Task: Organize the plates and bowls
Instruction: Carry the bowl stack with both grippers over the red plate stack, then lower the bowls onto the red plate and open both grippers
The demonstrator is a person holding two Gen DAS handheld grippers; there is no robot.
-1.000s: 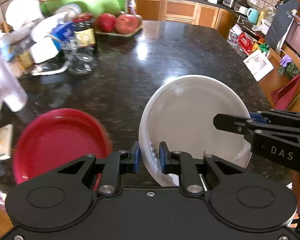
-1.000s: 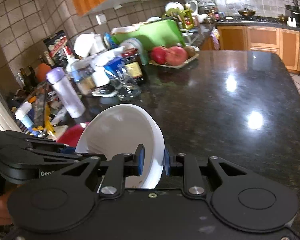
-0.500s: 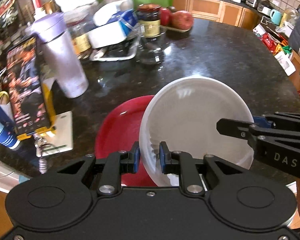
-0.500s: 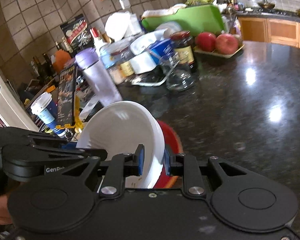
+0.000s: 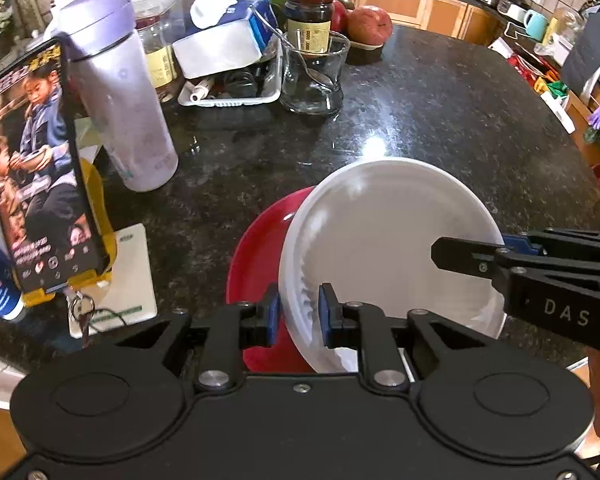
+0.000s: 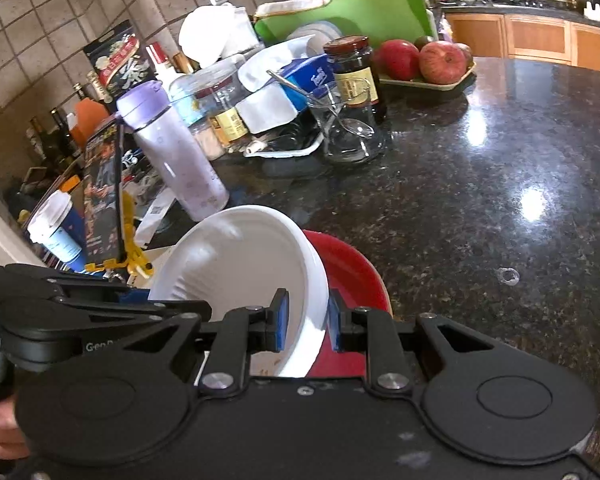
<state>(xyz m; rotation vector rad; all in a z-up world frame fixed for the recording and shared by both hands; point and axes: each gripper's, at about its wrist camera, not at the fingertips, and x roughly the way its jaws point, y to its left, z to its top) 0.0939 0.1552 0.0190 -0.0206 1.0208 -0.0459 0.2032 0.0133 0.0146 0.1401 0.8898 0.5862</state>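
While both grippers are pinching its rim, the white bowl [image 5: 388,248] is hanging between them, just above the red plate [image 5: 260,256]. The left gripper [image 5: 299,316] is squeezing the near edge of the bowl, one blue pad inside and one outside. The right gripper [image 6: 305,326] is gripping the bowl's other side the same way. The bowl is round, so it is not showing any long side. Its open top is facing up and tipping a little toward the left gripper. The red plate is lying flat on the dark counter [image 5: 440,120], under the bowl and sticking out past it.

The left camera is looking down into the bowl, and the right gripper's fingers are reaching in from that camera's right. Beyond the left gripper a purple bottle [image 5: 120,112] and a glass with a spoon [image 5: 312,76] are standing. The right camera is showing the bowl's outer wall, the tiled wall [image 6: 60,8] and red apples [image 6: 424,60] on a tray far ahead.
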